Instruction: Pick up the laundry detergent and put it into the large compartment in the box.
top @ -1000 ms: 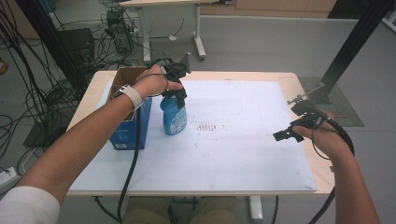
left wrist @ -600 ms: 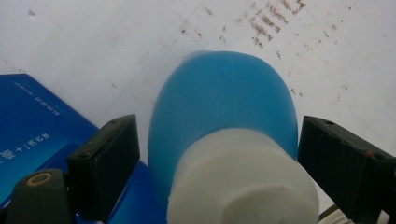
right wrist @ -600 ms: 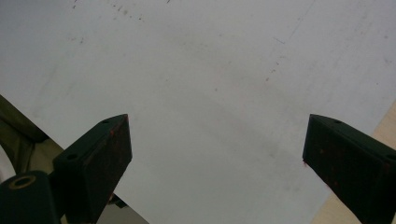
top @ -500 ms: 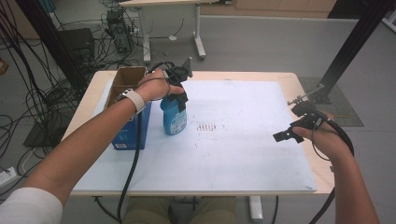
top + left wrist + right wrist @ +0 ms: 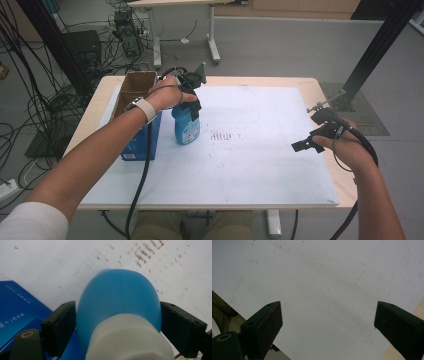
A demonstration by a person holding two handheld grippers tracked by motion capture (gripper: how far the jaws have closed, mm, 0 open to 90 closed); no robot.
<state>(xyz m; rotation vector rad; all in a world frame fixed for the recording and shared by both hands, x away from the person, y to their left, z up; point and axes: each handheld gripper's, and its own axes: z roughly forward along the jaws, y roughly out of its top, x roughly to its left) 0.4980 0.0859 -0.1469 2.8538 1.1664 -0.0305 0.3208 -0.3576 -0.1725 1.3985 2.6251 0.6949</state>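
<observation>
A blue bottle (image 5: 186, 130) with a white cap stands upright on the white sheet (image 5: 250, 165), right beside a blue box (image 5: 134, 140). My left gripper (image 5: 187, 107) comes down over its top. In the left gripper view the two jaws press on either side of the bottle (image 5: 117, 295) just below the white cap, so the left gripper (image 5: 117, 322) is shut on it. My right gripper (image 5: 300, 146) hovers low over the sheet near the table's right edge. Its jaws stand wide apart with nothing between them, and the right gripper (image 5: 327, 325) faces bare sheet (image 5: 324, 277).
The blue box has an open cardboard top (image 5: 137, 82) and stands at the table's left side; its blue side (image 5: 15, 305) lies just left of the bottle. A patch of small brown marks (image 5: 220, 136) lies right of the bottle. Cables and another table stand behind.
</observation>
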